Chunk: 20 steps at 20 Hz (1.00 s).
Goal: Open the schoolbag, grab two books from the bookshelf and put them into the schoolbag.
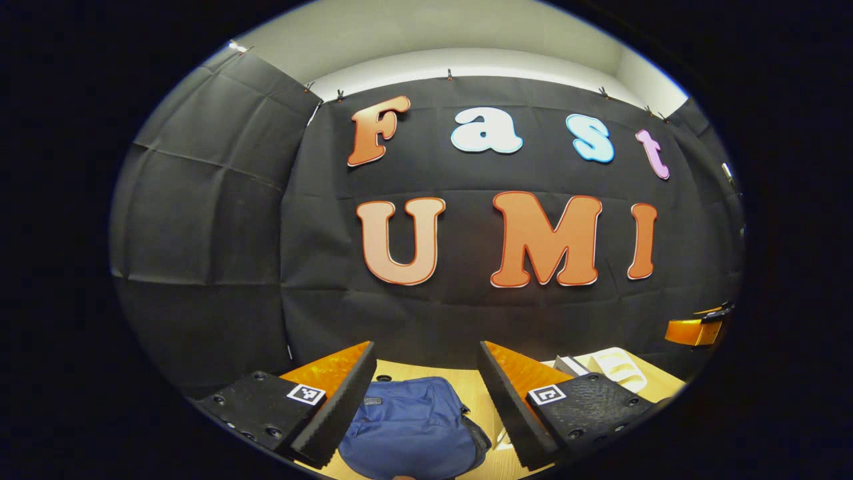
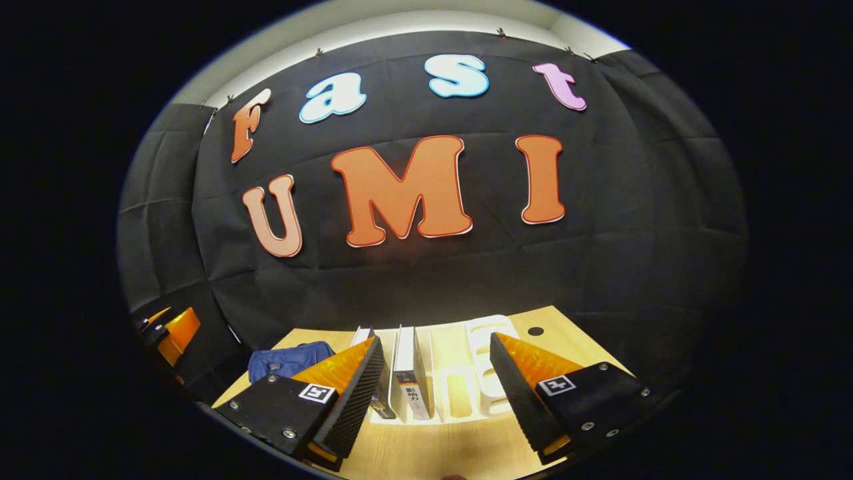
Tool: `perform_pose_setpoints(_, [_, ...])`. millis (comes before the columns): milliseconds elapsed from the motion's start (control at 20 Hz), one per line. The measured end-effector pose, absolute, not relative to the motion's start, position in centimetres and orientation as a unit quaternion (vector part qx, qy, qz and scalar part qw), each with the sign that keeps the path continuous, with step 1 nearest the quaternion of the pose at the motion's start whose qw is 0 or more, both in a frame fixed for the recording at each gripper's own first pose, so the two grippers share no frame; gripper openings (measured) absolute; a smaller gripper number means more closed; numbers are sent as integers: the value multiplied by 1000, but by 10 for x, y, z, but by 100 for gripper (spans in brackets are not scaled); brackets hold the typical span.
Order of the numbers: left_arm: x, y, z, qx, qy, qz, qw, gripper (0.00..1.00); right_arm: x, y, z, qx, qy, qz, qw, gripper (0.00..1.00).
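L gripper point(image 1: 426, 400) fingers spread wide, nothing held, hovering above the blue fabric schoolbag point(image 1: 410, 427) lying on light wooden table point(image 1: 476, 393). R gripper point(image 2: 436, 387) also spread, empty, facing the white plastic bookshelf rack point(image 2: 466, 387) w/ upright books point(image 2: 408, 373) in its left slots. Schoolbag left of rack, apart.
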State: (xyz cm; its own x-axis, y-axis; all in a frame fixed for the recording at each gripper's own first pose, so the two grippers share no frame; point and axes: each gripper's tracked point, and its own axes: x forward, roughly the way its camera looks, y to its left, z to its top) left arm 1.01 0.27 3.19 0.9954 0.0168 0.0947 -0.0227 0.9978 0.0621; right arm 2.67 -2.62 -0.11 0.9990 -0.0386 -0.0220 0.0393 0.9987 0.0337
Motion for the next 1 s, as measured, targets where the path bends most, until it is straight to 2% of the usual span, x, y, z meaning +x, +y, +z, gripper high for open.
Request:
perform_pose_setpoints(250, [28,12,22,-1,-34,-20,999,94,20,-23,-8,28,6,-51,998,95])
perform_pose_setpoints(500, [32,21,18,17,-36,-10,999,94,25,-24,-6,1,19,-50,999,95])
perform_pose_setpoints(700, [37,30,-4,7,-7,-2,1000,94,21,-24,-7,-1,21,-49,999,94])
perform_pose_setpoints(1000, [39,37,-9,38,1,4,999,94,25,-28,-9,7,30,-52,998,94])
